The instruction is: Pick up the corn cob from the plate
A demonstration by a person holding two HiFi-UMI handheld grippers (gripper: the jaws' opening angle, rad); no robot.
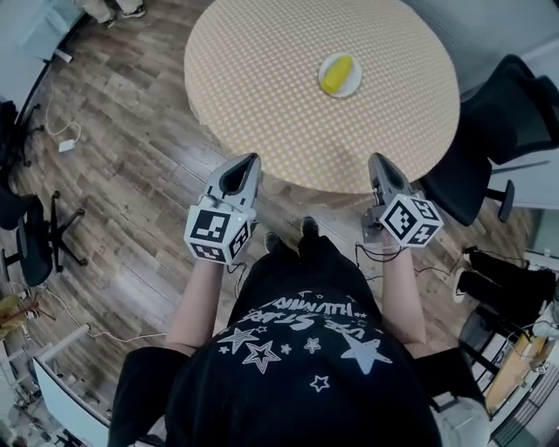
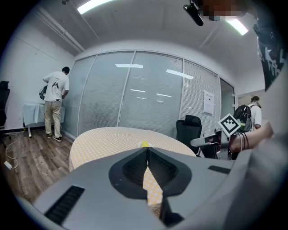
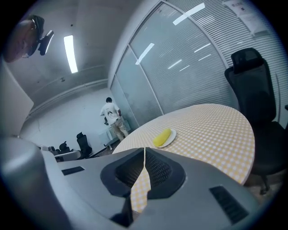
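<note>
I see my left gripper (image 1: 251, 159) clenched on nothing at the near edge of the round table (image 1: 262, 79). Further right, the corn cob (image 1: 337, 73) lies on its white plate (image 1: 355, 85), well apart from both grippers. My right gripper (image 1: 376, 158) is clenched and empty too

Around you: wood-plank floor (image 1: 131, 175); round table (image 1: 262, 87) in yellow checked cloth; black office chair (image 1: 515, 105) to your right; frosted glass partition (image 2: 135, 90) with blinds; ceiling strip light (image 2: 92, 4), lit.
</note>
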